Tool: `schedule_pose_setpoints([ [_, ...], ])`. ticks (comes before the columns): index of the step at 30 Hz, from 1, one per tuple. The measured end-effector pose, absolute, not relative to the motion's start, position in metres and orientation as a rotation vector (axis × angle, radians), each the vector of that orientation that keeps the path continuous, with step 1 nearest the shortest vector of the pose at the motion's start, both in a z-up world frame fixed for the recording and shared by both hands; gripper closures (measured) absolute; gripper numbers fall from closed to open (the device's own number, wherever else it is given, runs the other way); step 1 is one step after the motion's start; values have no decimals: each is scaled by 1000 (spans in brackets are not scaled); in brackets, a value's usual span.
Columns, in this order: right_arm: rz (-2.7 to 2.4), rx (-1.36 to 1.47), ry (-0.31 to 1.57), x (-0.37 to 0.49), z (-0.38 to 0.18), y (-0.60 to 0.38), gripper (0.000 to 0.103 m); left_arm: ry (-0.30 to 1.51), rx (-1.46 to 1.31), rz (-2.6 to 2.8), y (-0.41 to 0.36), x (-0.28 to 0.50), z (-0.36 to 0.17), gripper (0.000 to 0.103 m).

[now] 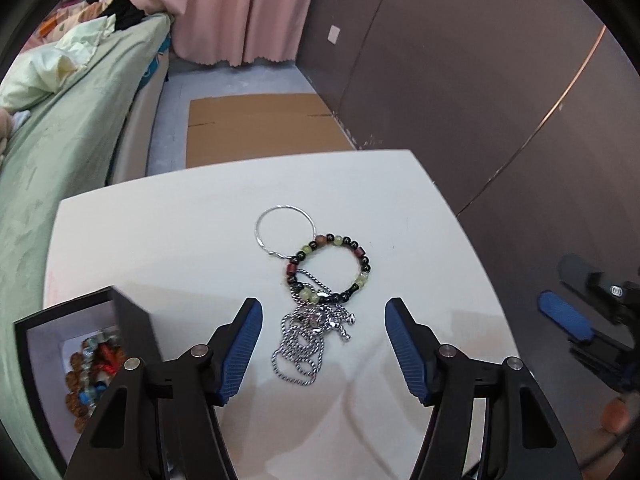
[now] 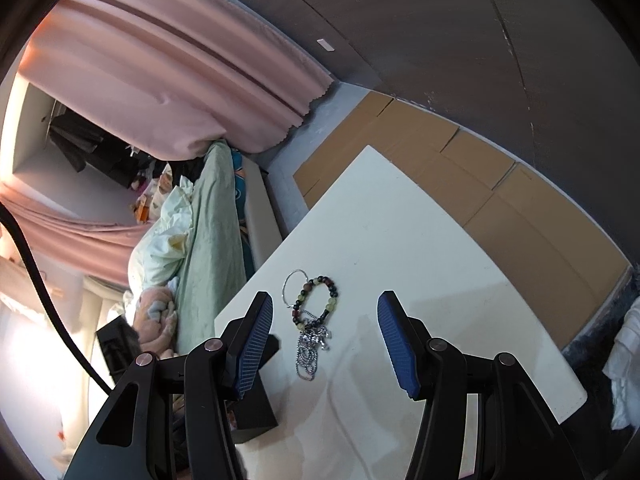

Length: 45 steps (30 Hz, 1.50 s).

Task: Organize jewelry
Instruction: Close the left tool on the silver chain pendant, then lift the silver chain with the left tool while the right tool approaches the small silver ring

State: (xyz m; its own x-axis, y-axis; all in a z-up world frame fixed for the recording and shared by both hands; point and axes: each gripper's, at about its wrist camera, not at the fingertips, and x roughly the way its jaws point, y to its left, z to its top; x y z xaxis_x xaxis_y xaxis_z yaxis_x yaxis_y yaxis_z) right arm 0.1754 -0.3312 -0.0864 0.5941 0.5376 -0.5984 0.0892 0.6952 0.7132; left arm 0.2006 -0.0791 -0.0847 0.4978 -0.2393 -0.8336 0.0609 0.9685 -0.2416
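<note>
Both grippers gape empty; the silver chain (image 1: 310, 340) lies just ahead between the left gripper (image 1: 323, 346) fingers, lengthwise away.

Honestly a lot was cut off or hidden here. The black box (image 1: 80, 344) ran off the left wrist picture's lower edge, its beads a blurry jumble, and in the right wrist view it sat mostly behind a finger. The pendant (image 1: 324, 318) on the silver chain (image 1: 298, 350) was too tangled to make out. The right gripper (image 1: 568, 316) was clipped by the frame edge.
</note>
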Motion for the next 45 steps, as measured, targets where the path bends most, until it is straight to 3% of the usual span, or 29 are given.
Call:
schedule_pose_setpoints([
  [5,298,781,930,176,-89,-333,47,1085,-133,-121,-91,215,-107,45],
  [19,295,780,950,174,-93,-334,47,1116,-25,-54,-107,220,-126,46],
  [22,297,774,958,175,-93,-331,47,1109,5,-53,-106,216,-126,53],
  [25,296,784,967,176,-95,-331,47,1099,21,-52,-101,211,-126,66],
  [33,309,782,984,176,-99,-325,47,1101,-57,-98,-84,204,-124,75],
  [34,311,781,985,176,-100,-324,47,1101,-76,-105,-80,203,-122,86],
  [45,309,756,991,178,-100,-320,47,1033,-202,-150,-60,197,-91,88],
])
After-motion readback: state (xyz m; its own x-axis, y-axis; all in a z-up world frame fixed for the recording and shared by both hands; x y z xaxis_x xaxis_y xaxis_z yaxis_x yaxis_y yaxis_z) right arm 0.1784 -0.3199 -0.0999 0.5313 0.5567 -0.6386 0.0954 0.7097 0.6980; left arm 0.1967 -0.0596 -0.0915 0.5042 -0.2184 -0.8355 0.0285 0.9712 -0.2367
